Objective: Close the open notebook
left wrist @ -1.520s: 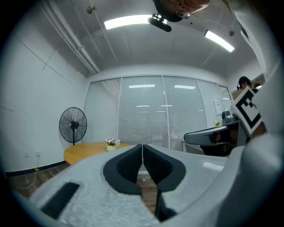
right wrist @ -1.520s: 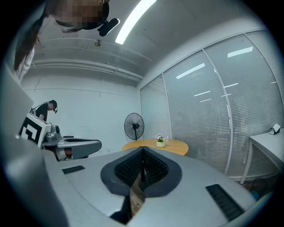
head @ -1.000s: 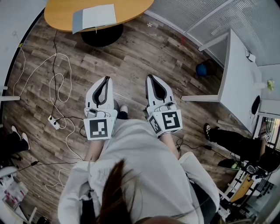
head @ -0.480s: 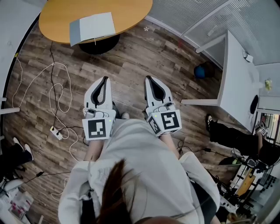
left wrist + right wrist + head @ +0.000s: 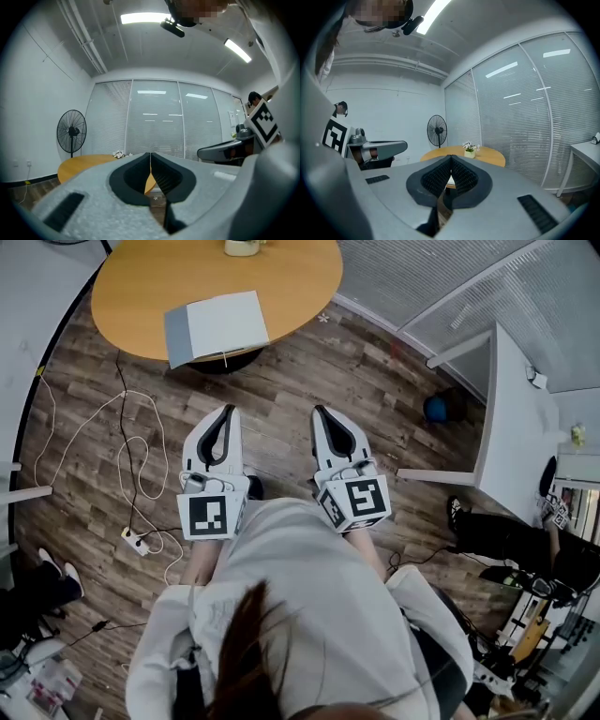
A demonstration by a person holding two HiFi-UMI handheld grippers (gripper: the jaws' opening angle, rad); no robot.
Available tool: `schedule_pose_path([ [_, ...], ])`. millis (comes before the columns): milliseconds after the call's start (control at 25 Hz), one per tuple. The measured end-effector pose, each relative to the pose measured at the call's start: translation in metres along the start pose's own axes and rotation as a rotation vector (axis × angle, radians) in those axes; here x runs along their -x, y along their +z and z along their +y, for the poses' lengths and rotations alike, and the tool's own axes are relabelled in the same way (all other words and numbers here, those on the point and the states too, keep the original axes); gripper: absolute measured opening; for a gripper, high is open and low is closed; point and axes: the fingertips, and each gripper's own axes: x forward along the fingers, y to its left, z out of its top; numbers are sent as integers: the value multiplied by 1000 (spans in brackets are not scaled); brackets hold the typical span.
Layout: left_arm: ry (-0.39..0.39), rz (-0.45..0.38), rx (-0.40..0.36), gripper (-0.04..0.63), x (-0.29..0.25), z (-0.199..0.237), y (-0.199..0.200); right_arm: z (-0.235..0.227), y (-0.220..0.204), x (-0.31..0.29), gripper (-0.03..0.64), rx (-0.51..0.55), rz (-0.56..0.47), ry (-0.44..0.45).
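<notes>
The open notebook [image 5: 217, 326], with a grey cover at its left and white pages, lies near the front edge of a round wooden table [image 5: 141, 277] at the top of the head view. Both grippers are held over the wooden floor, well short of the table. My left gripper [image 5: 226, 412] has its jaws closed tip to tip with nothing between them, and my right gripper [image 5: 322, 412] is shut and empty too. In the left gripper view the left gripper [image 5: 150, 154] points level at the table [image 5: 77, 163]. The right gripper [image 5: 451, 158] faces the table [image 5: 487, 155] too.
White cables [image 5: 131, 456] and a power strip [image 5: 139, 541] lie on the floor at the left. A white desk [image 5: 511, 399] stands at the right with a blue ball [image 5: 434, 409] beside it. A standing fan [image 5: 71, 131] is by the wall. A small plant pot [image 5: 469, 149] sits on the table.
The table and notebook have come closer and lower in the head view as both grippers moved forward toward them. Both grippers stay shut.
</notes>
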Motion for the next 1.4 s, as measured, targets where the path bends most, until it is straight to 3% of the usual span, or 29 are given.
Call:
schedule_pose_path([
  [280, 24, 14, 17, 21, -5, 46, -11, 10, 3, -26, 2, -18, -16, -37],
  [720, 70, 49, 47, 18, -23, 76, -26, 1, -4, -56, 2, -26, 14, -48],
  [1400, 216, 16, 20, 18, -142, 97, -15, -102, 11, -155, 2, -36, 19, 59],
])
